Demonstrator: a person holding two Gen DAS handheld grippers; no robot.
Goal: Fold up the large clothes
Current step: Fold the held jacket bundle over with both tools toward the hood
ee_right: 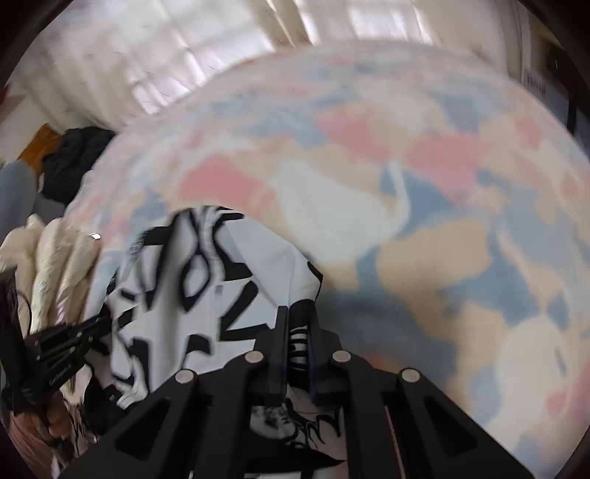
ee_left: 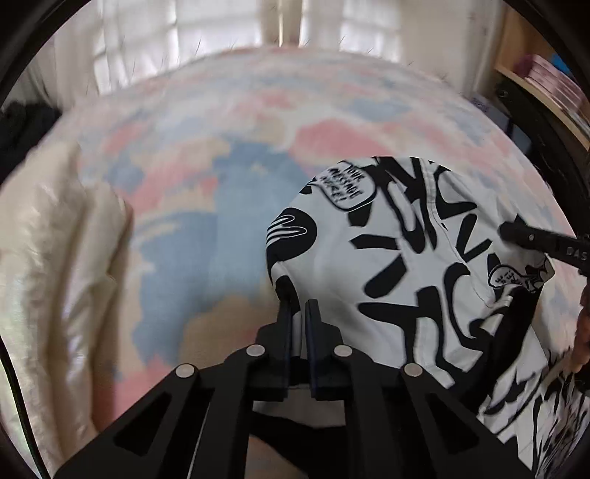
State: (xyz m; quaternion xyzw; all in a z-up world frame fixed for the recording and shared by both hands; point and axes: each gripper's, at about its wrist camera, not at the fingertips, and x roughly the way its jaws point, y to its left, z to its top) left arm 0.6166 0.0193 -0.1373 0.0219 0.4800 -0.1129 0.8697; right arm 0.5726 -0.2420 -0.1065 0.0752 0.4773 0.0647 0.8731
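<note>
A white garment with bold black graffiti print (ee_left: 387,258) lies on a pastel patchwork bed cover (ee_left: 221,184). My left gripper (ee_left: 298,309) is shut on the garment's left corner, and cloth shows between its fingers. The right gripper's black tip (ee_left: 516,232) reaches onto the same garment from the right edge. In the right wrist view the garment (ee_right: 221,280) bunches up left of centre. My right gripper (ee_right: 298,320) is shut on its right edge, with printed cloth pinched between the fingers. The left gripper (ee_right: 92,324) holds the far left side.
A cream puffy jacket (ee_left: 55,258) (ee_right: 48,258) lies on the bed's left side. Dark clothing (ee_right: 73,158) is heaped beyond the bed cover (ee_right: 405,221). A wooden shelf with books (ee_left: 545,81) stands at the right, and bright curtained windows (ee_left: 221,33) lie behind the bed.
</note>
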